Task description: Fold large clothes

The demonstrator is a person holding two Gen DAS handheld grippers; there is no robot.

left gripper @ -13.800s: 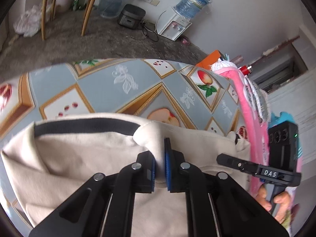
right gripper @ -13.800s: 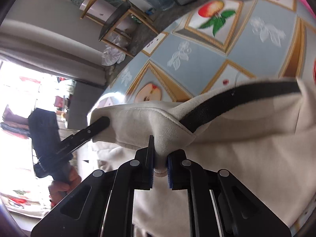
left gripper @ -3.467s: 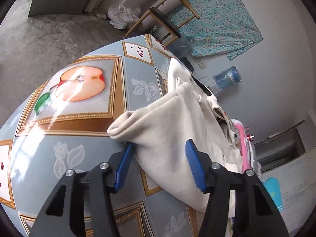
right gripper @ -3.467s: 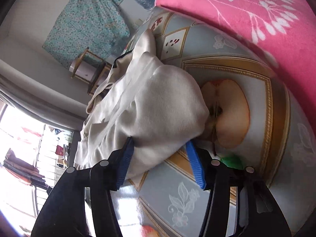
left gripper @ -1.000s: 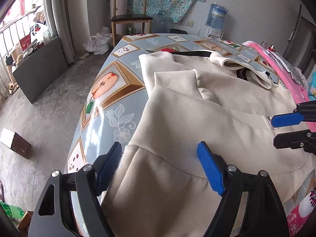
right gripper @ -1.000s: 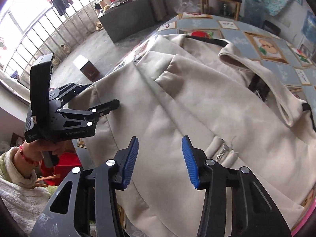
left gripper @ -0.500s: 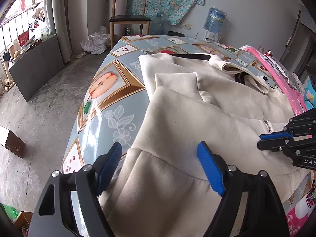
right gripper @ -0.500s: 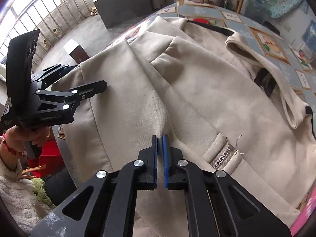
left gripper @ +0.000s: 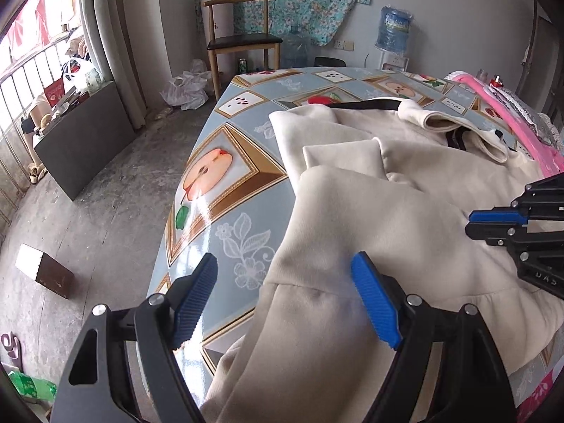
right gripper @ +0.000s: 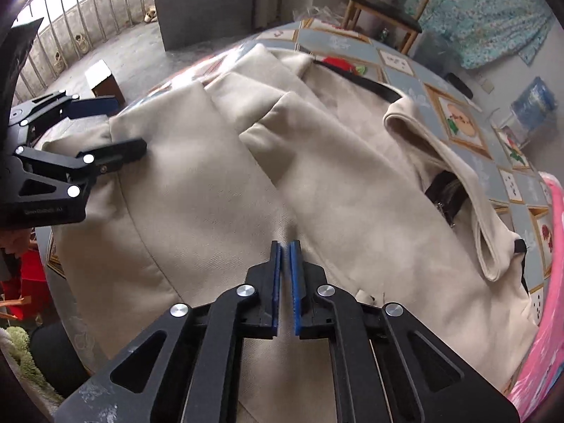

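The cream jacket (right gripper: 317, 190) lies spread over the surface (left gripper: 225, 162), which has a cloth with fruit pictures, and its lower edge hangs over the near side under both tongs. The left tongs (left gripper: 282, 296) are wide open, with the corner of the jacket hem between the blue pads but not pressed by them. The right tongs (right gripper: 285, 275) are almost closed and their jaws are opening a little; the tips stand just over the jacket, near a crease, and no cloth is between them. Beyond the right tongs the collar with a black band lies to the far right. A pink blanket (right gripper: 550, 317) lies at the right of the jacket.
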